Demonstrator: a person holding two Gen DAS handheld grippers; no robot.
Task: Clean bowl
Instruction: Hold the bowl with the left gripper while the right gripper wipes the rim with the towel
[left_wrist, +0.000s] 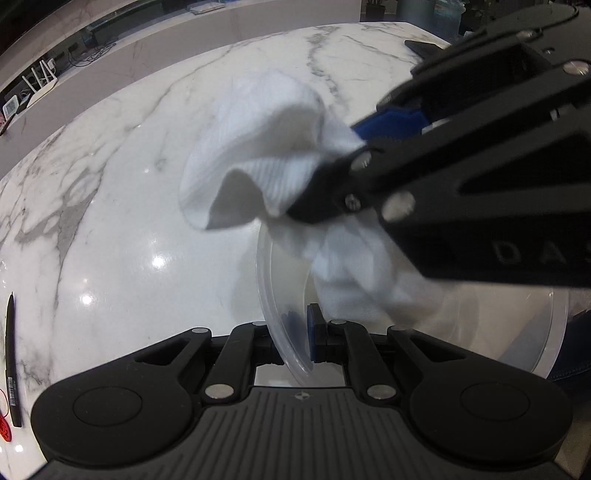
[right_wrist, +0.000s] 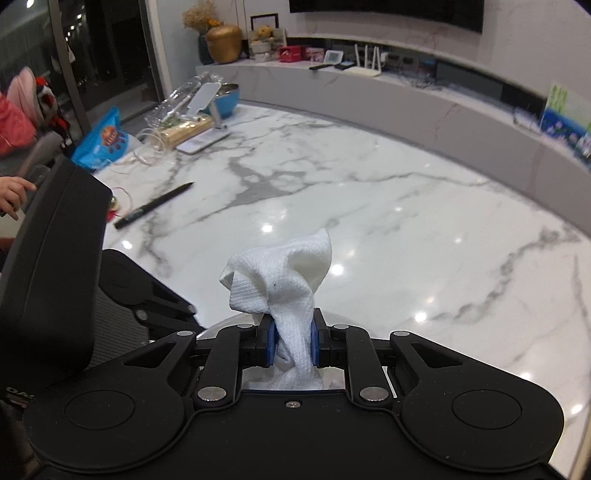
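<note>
Below, the left gripper (left_wrist: 301, 341) was clenched on the rim of a clear plastic bowl (left_wrist: 517, 332), tilted above the marble surface (left_wrist: 129, 221). Meanwhile the right gripper (right_wrist: 293, 345) pinched a white cloth (right_wrist: 284, 273), which reached into the bowl. 1 black pen (right_wrist: 153, 205) lay well apart.
</note>
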